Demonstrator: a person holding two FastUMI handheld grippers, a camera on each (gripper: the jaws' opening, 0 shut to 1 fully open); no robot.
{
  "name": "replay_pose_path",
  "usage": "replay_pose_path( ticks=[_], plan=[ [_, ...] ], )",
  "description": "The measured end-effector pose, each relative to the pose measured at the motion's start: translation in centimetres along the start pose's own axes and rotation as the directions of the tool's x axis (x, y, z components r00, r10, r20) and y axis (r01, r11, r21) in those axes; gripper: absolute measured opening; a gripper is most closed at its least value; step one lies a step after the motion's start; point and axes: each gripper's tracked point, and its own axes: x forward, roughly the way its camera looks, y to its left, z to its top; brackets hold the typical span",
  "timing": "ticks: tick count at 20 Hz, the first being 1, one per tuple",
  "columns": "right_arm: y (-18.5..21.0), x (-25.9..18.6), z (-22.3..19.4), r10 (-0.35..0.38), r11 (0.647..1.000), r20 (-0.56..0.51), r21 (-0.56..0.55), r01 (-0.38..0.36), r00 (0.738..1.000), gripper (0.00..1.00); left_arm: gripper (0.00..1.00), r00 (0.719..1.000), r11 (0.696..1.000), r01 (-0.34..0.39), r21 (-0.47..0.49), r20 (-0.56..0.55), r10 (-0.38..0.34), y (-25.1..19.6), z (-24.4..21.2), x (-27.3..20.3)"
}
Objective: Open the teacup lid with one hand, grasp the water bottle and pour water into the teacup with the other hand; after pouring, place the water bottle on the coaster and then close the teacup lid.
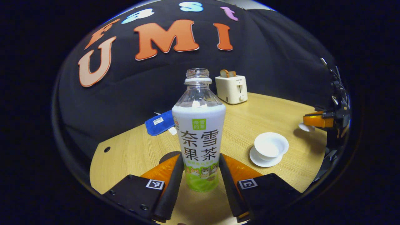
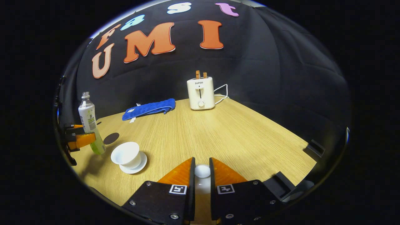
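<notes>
The left gripper [image 1: 200, 175] clamps the water bottle [image 1: 199, 131] upright between both fingers, cap off, its base above the wooden table [image 1: 131, 153]. A dark round coaster [image 1: 168, 156] peeks out just behind the left finger. To the right of the bottle sits the open teacup [image 1: 270, 146] on its saucer [image 1: 265, 160]. Farther right, the right gripper [image 2: 202, 175] is closed narrowly on the teacup lid [image 2: 202, 171], held off the table. Beyond stand a toaster [image 2: 200, 93] and a blue cloth [image 2: 149, 108].

White teacup [image 1: 270, 146], blue cloth [image 2: 149, 108], cream toaster [image 2: 200, 93], wood-grain table [image 2: 225, 134].
</notes>
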Motion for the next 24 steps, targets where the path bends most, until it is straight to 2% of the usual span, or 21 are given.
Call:
replay_pose_path(
  ticks=[2, 7, 9, 17, 24],
  plan=[
    [0.5, 0.3, -0.2, 0.003, 1.000, -0.010, -0.004, -0.003, 1.000, 0.20, 0.69, 0.999, 0.999, -0.033, -0.012, 0.025, 0.034, 2.4, 0.3, 1.3],
    [0.7, 0.5, 0.6, -0.012, 1.000, -0.005, -0.021, 0.011, 1.000, 0.20, 0.68, 0.994, 0.981, -0.039, -0.193, 0.095, 0.058, 6.5, 1.9, 3.7],
    [0.3, 0.9, 0.6, -0.028, 0.999, -0.011, -0.025, 0.028, 1.000, 0.20, 0.71, 0.992, 0.972, -0.044, -0.232, 0.104, 0.070, 7.9, 1.6, 4.7],
    [-0.2, 1.9, 0.5, -0.059, 0.998, -0.030, -0.035, 0.058, 0.998, 0.20, 0.72, 0.995, 0.965, -0.071, -0.251, 0.048, 0.085, 9.3, -0.9, 8.7],
    [0.3, 2.2, 0.0, -0.050, 0.998, -0.045, -0.038, 0.048, 0.998, 0.20, 0.71, 0.993, 0.971, -0.083, -0.225, 0.062, 0.099, 9.2, -0.8, 8.7]
  ],
)
